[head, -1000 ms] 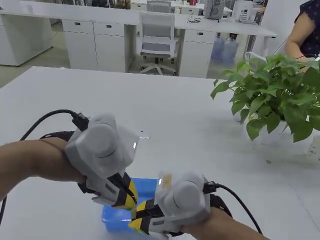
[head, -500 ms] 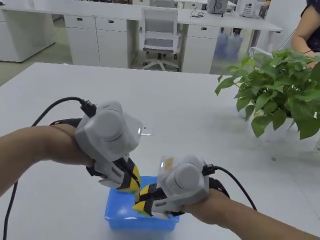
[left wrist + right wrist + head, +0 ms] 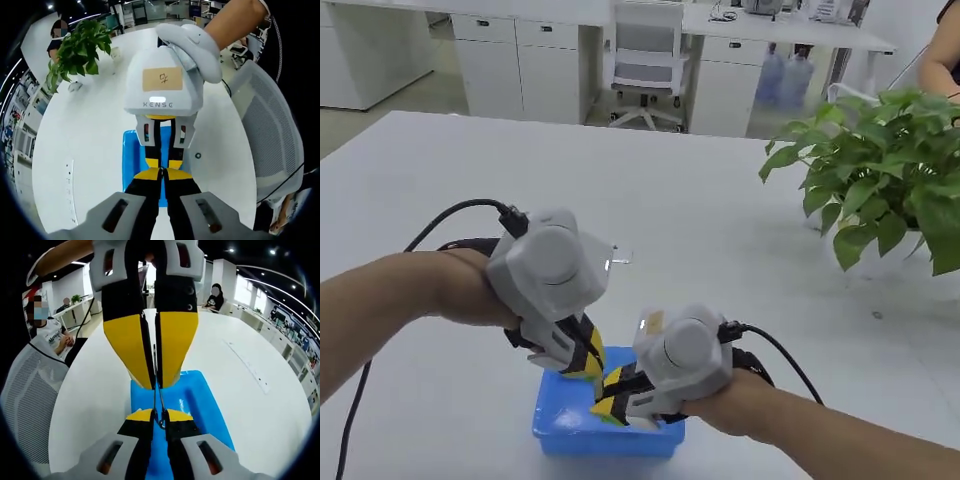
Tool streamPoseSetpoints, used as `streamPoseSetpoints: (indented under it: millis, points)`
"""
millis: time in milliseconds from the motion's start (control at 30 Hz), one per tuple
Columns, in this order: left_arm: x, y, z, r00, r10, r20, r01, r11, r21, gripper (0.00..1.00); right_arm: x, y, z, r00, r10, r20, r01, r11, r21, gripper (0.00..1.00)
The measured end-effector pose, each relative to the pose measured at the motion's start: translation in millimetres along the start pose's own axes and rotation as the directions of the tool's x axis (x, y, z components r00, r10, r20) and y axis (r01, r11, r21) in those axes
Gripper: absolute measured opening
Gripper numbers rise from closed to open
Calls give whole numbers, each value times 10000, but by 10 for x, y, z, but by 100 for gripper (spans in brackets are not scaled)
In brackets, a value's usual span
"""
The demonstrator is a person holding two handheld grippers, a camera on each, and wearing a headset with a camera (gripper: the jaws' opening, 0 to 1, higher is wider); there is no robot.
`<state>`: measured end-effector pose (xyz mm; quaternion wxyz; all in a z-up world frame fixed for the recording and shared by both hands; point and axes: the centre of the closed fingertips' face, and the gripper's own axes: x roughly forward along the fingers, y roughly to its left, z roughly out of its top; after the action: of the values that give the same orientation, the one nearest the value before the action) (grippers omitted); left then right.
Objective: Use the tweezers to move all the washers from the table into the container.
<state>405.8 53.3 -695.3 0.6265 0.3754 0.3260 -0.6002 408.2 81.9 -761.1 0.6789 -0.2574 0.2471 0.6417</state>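
Note:
A blue container [image 3: 560, 428] sits on the white table [image 3: 720, 230] near its front edge. Both grippers meet tip to tip above it. My left gripper [image 3: 582, 362] points down with its yellow jaws shut on thin metal tweezers [image 3: 155, 371]. My right gripper [image 3: 607, 402] faces it, jaws shut on the tweezers' other end. In the right gripper view my right gripper [image 3: 160, 416] has a small ring at its tips, and the blue container [image 3: 200, 400] lies below. A washer [image 3: 198, 155] lies on the table beside the container [image 3: 129, 160]. My left gripper [image 3: 162, 172] touches the right one's jaws.
A leafy potted plant [image 3: 880, 190] stands at the table's right side. A clear strip [image 3: 616, 257] lies on the table behind the grippers. Cables trail from both grippers. An office chair [image 3: 645, 60] and white desks stand beyond the table. People sit nearby.
The head camera has tipped down, so more of the container shows. Both grippers stay tip to tip over the container and have drifted slightly right.

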Motion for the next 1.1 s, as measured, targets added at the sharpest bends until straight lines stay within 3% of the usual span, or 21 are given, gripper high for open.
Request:
streamPoseSetpoints:
  millis: [533, 1100]
  points:
    - [140, 46, -89, 9996, -267, -48, 266, 9996, -115, 6, 107, -44, -142, 9987, 235, -449, -230, 9997, 112, 10]
    - [95, 24, -57, 9999, -161, 32, 161, 9998, -97, 6, 67, -28, -106, 9991, 156, -384, -155, 9999, 30, 11]
